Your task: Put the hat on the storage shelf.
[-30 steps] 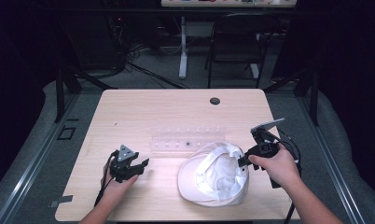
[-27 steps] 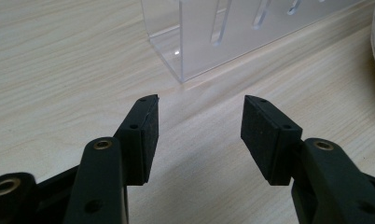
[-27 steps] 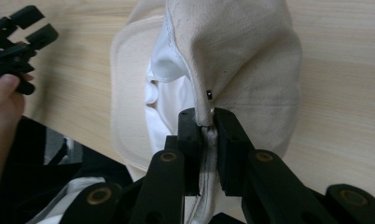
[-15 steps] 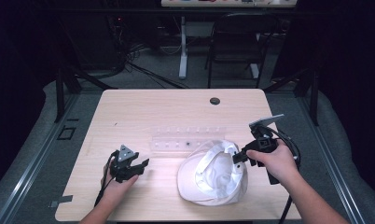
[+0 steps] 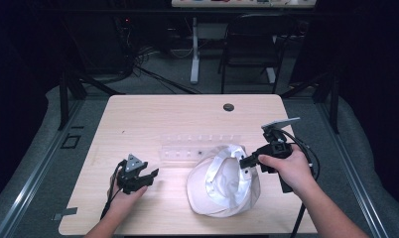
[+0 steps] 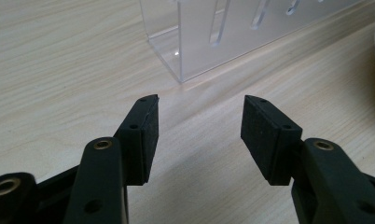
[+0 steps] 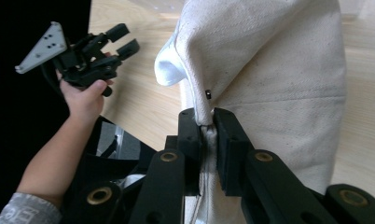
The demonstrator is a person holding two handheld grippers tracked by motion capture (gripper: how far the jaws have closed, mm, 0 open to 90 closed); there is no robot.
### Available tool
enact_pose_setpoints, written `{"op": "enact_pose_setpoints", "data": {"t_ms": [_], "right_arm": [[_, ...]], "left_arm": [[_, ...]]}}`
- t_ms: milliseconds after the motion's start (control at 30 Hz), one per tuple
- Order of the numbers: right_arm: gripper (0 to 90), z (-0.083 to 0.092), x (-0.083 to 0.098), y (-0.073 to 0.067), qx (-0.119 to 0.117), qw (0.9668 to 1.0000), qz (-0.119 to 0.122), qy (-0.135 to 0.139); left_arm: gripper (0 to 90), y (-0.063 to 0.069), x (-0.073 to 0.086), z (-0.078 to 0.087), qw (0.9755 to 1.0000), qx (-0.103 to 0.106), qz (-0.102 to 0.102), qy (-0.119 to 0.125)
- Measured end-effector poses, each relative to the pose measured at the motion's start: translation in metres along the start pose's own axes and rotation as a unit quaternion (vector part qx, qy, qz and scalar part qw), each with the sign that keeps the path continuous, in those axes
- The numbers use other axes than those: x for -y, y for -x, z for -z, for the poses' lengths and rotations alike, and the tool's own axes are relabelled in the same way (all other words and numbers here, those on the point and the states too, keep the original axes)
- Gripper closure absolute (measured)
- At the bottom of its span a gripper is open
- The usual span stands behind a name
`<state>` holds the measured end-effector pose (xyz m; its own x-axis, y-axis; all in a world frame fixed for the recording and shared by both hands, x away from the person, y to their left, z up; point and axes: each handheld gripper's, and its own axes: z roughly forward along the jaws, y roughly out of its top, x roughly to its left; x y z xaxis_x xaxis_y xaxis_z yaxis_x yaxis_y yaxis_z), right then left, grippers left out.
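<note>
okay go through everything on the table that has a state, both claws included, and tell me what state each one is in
Left claw: open, holding nothing, low over the table near the rack.
Right claw: shut on the hat's edge, lifting it.
Hat: white fabric, crumpled, right side raised, the rest lying on the table.
Rack: clear plastic, slots hold nothing, apart from both claws.

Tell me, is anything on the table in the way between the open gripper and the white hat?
Nothing visible is. From the high view, only bare wooden table lies between the open left gripper and the white hat. The clear plastic rack sits farther back, off that path. The right gripper is shut on the hat's edge.
</note>
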<state>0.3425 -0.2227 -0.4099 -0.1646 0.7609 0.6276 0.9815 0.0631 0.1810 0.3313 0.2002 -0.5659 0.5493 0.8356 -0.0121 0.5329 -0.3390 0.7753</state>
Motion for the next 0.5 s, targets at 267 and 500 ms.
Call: {"op": "enact_pose_setpoints", "data": {"t_ms": [267, 500], "right_arm": [[81.9, 0.001, -0.003, -0.010, -0.051, 0.9981, 0.020, 0.026], [81.9, -0.002, -0.002, -0.020, -0.095, 0.9940, 0.040, 0.037]], "left_arm": [[47.1, 0.000, 0.000, 0.000, 1.0000, 0.000, 0.000, 0.000], [47.1, 0.000, 0.000, 0.000, 1.0000, 0.001, -0.001, 0.000]]}}
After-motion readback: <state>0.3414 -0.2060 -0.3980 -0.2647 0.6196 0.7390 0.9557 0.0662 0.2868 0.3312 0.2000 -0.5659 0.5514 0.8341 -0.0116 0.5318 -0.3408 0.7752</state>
